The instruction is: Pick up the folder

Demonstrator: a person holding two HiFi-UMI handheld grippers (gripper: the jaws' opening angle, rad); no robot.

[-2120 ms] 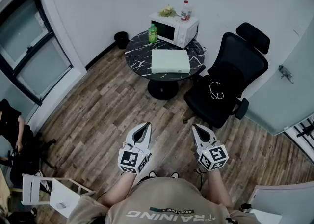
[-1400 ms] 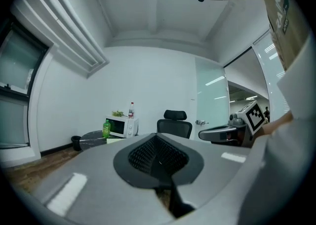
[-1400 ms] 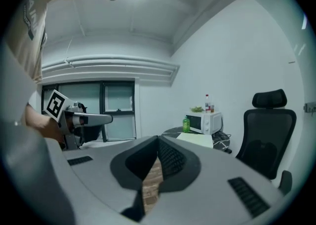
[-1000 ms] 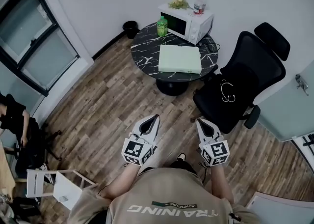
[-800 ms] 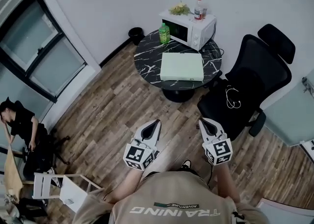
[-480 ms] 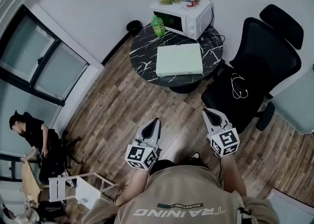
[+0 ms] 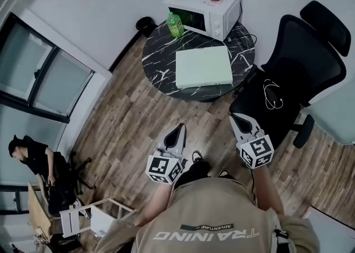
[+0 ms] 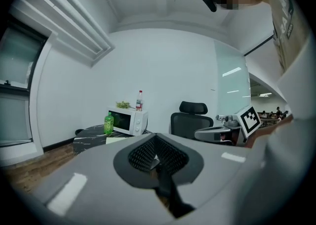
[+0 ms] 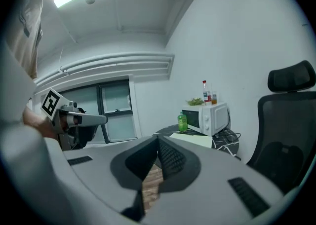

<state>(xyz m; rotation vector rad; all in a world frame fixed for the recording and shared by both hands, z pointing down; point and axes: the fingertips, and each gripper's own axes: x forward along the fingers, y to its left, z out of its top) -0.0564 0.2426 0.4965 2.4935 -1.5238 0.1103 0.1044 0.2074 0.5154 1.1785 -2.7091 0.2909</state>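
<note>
My left claw (image 7: 179,128) and right claw (image 7: 237,119) are clenched, empty; the folder (image 7: 203,66) lies flat on the worktop (image 7: 161,57). I judge it light, slippery; I'd pinch its near edge.

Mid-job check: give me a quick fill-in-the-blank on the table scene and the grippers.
The pale green folder lies flat on the round ___.
The green bottle stands next to the white ___.
The left gripper and right gripper both have jaws ___ and hold nothing.
Missing words: table; microwave; shut.
</note>
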